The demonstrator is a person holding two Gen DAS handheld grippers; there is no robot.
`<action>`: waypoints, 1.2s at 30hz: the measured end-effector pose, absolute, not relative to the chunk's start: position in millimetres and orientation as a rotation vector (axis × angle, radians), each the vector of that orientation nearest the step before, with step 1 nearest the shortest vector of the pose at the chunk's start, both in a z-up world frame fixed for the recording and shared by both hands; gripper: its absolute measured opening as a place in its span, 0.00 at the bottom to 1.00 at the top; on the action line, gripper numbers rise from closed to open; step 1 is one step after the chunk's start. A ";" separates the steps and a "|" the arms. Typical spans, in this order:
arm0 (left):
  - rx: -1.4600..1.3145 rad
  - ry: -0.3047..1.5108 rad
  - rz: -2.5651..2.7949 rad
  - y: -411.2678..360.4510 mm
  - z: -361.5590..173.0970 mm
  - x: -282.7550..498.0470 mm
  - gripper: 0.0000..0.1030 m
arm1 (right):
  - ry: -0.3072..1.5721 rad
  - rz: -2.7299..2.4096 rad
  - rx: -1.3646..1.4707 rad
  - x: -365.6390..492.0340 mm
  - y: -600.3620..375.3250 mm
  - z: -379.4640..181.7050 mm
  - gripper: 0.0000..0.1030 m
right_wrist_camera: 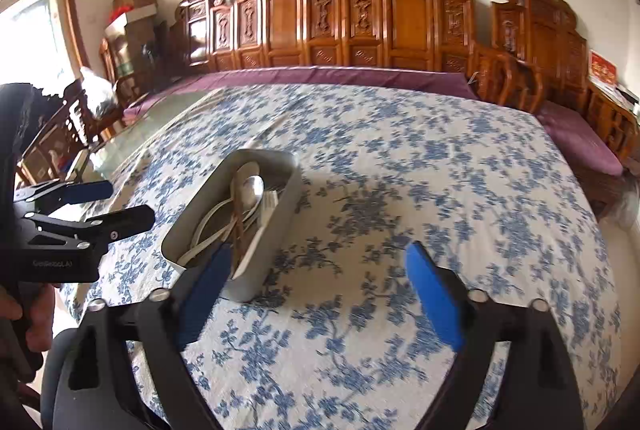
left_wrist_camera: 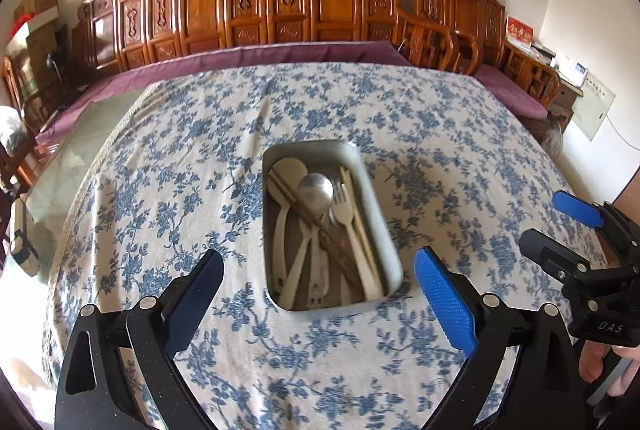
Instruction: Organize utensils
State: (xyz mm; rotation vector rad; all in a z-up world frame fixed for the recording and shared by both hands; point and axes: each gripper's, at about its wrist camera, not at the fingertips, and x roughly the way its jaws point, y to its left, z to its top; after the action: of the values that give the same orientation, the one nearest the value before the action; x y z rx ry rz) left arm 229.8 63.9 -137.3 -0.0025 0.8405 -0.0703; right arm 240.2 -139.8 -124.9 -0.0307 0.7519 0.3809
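Every utensil you can see already lies in the pale rectangular tray with rounded corners (left_wrist_camera: 394, 258), which sits near the middle of the bench under its blue-and-white flowered cloth (left_wrist_camera: 248, 117). Inside it are a shiny metal spoon (left_wrist_camera: 316, 189), a cream plastic fork (left_wrist_camera: 348, 218), several cream plastic spoons (left_wrist_camera: 285, 171) and a pair of wooden chopsticks (left_wrist_camera: 356, 205), all lying roughly lengthwise and partly overlapping. No loose utensil shows on the cloth in either view, so the gathering step looks finished, or very close to it.

Your left gripper (left_wrist_camera: 318, 286) hangs above the near end of the tray, angled down toward it, jaws spread wide with nothing between them; the tray merely shows through the gap. Your right gripper (right_wrist_camera: 320, 286) is likewise released and empty, tilted downward with its left finger overlapping the tray's near corner in its own view. Whether that finger touches the tray cannot be told.

From the left wrist view your right gripper sits off to the right, beside the bench edge, with your hand (left_wrist_camera: 600, 366) below it.

If anything remains, it is likely tidying: check beyond the camera's reach for strays, or straighten the crossed pieces. For that, close on one handle only, approaching along the tray's long axis.
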 end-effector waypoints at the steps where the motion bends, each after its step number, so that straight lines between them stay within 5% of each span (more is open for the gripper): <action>1: -0.005 0.834 -0.069 60.1 -134.5 226.1 0.90 | 0.746 0.371 -0.029 236.8 -144.9 -122.4 0.94; 36: -0.007 0.566 -0.057 5.2 -11.6 107.3 0.93 | 0.546 0.220 0.032 126.1 -223.6 -17.1 0.97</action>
State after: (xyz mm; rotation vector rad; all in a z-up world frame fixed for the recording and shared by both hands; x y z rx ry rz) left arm 107.3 5.2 -11.6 -0.0071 0.5660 -0.0571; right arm 126.1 -223.6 -17.1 0.0324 0.5458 0.2202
